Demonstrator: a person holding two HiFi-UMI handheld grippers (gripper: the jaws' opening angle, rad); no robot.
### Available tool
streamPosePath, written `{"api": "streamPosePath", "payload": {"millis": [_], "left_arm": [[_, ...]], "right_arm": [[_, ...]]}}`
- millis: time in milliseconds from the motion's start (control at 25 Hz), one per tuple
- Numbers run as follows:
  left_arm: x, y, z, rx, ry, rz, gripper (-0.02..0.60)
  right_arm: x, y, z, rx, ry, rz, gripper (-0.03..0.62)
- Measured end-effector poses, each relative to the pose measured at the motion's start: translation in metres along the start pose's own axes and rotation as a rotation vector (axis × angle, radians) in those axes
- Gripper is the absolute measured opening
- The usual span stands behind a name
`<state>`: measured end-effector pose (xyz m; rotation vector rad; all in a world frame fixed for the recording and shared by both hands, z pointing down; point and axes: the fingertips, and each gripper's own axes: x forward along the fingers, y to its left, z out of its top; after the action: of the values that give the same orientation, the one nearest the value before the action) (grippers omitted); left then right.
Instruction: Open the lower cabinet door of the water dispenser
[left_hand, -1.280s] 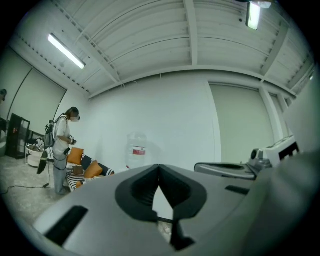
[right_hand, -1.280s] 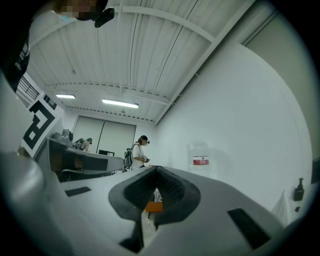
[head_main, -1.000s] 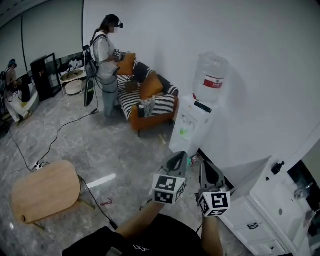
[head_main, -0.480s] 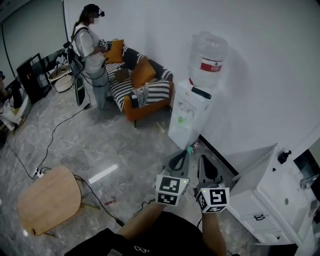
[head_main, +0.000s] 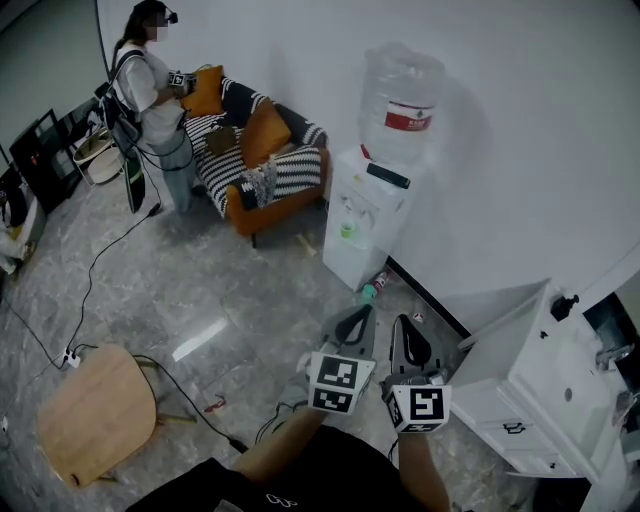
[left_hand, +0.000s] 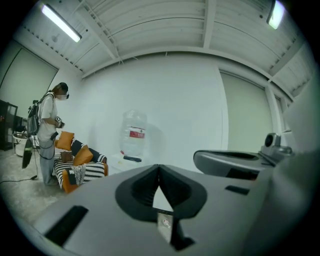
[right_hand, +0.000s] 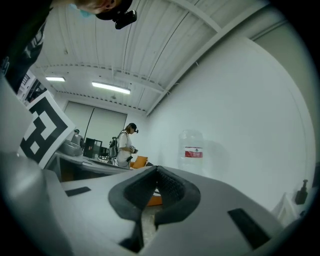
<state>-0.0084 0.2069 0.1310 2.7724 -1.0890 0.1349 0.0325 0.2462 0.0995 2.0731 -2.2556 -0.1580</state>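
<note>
The water dispenser (head_main: 352, 225) stands against the white wall, just beside the orange sofa (head_main: 262, 175), with a large bottle (head_main: 400, 95) seated on top. Its lower cabinet door (head_main: 343, 262) is the white front panel below the taps, and it appears shut in the head view. Both tools are well apart from it.

The left gripper (head_main: 360, 312) is clenched, jaws tip to tip with nothing between them. The right gripper (head_main: 404, 322) is likewise closed and empty.

The door is probably a light, stiff, hinged panel with a smooth face that gives the pads little friction. The best purchase is likely its free vertical edge or a recessed pull — neither can be made out at this range. A gentle, steady pull is advised, since the bottle probably makes the unit top-heavy.
</note>
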Motion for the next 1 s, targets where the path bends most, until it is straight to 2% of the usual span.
{"api": "streamPosePath", "payload": {"millis": [200, 560, 1000], "left_arm": [[0.038, 0.026, 0.000, -0.017, 0.052, -0.015, 0.011], [0.111, 0.106, 0.026, -0.027, 0.088, 0.010, 0.012], [0.189, 0.178, 0.056, -0.049, 0.104, -0.084, 0.011]], "right_arm": [[0.047, -0.007, -0.012, 0.029, 0.056, 0.011, 0.011], [0.159, -0.019, -0.003, 0.049, 0.068, 0.030, 0.011], [0.275, -0.027, 0.005, 0.020, 0.090, 0.020, 0.011]]}}
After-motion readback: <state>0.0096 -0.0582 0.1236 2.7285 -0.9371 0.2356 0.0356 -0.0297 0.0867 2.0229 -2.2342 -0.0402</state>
